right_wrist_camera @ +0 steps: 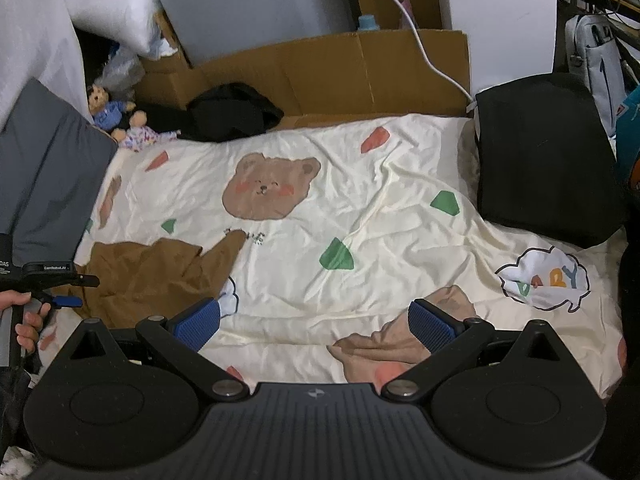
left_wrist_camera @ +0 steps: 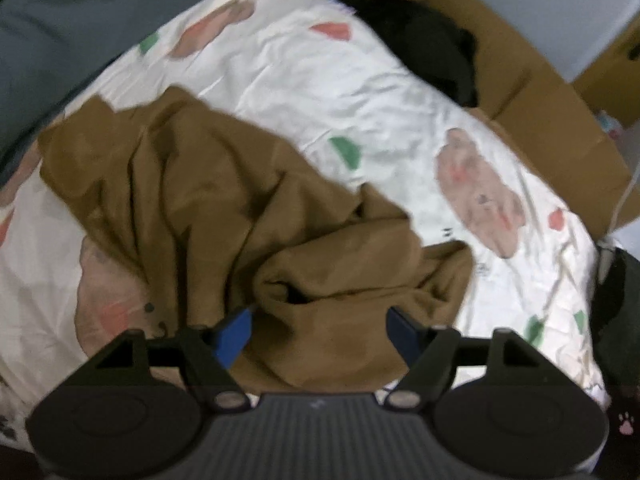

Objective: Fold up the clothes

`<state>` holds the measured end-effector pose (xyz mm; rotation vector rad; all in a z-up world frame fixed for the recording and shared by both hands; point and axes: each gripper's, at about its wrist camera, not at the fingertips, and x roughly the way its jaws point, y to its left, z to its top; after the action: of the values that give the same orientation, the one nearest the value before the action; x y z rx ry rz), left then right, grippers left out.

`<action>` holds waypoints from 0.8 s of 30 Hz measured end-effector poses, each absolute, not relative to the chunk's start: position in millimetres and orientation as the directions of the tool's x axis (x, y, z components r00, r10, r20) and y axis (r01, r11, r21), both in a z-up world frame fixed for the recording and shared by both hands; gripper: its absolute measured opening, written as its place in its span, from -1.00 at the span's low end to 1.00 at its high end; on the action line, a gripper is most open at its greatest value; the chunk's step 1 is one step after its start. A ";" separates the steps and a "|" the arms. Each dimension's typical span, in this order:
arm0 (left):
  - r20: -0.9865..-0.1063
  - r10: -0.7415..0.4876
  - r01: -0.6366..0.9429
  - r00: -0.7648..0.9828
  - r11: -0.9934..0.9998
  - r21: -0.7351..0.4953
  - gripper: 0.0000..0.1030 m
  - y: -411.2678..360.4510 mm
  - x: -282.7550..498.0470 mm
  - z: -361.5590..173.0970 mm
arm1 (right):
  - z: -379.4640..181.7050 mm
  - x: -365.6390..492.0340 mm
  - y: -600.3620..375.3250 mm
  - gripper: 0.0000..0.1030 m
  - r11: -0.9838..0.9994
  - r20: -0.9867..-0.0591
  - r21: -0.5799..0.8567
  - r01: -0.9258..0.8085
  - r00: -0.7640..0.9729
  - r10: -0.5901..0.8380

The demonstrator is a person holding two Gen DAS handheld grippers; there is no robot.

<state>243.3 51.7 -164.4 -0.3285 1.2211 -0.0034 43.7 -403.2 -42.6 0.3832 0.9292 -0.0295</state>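
A brown garment lies crumpled on a cream bedsheet printed with bear faces and red and green shapes, bunched into deep folds toward the left side of the bed. The left gripper hangs just above the near edge of this cloth, its blue-padded fingers spread apart with the fabric showing between them — nothing is clamped, though whether the tips touch the cloth cannot be told through the blur. In the right wrist view the same garment sits at the left, and a hand holds the left tool's grip beside it. The right gripper is over bare sheet, well apart from the garment, its jaws wide open and empty. At the far edge of the bed stand a cardboard box and a heap of black clothing, with small dolls to the left — a black cushion rests on the right side.
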 end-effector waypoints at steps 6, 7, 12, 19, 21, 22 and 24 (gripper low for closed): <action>-0.937 -0.193 -0.193 0.291 0.947 -0.255 0.48 57.2 253.6 -197.1 | -49.4 51.2 -399.2 1.00 0.936 -0.803 0.295 0.190 0.581 0.135; -0.939 -0.193 -0.196 0.285 0.947 -0.254 0.46 57.8 255.2 -201.3 | -50.6 52.4 -398.5 1.00 0.937 -0.806 0.292 0.191 0.577 0.134; -0.943 -0.221 -0.227 0.250 0.933 -0.279 0.00 64.0 261.1 -222.7 | -56.2 58.7 -395.2 1.00 0.941 -0.820 0.280 0.192 0.558 0.130; -0.920 -0.304 -0.250 0.246 0.897 -0.363 -0.93 66.1 262.7 -235.4 | -64.2 67.5 -390.5 1.00 0.945 -0.839 0.262 0.193 0.530 0.124; -0.911 -0.320 -0.247 0.259 0.890 -0.383 -0.94 65.5 262.7 -233.3 | -66.4 70.0 -389.2 1.00 0.947 -0.844 0.258 0.194 0.523 0.123; -0.898 -0.345 -0.247 0.273 0.877 -0.412 -0.94 65.8 262.3 -231.1 | -67.6 71.3 -388.5 1.00 0.947 -0.846 0.255 0.194 0.519 0.122; -0.873 -0.387 -0.244 0.297 0.853 -0.461 -0.95 65.8 262.0 -226.3 | -69.5 73.5 -387.3 1.00 0.948 -0.851 0.251 0.194 0.512 0.120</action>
<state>262.0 65.8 -226.3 -0.5815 1.2867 -0.1026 73.5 -387.3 -69.5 0.3346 1.0378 -0.0451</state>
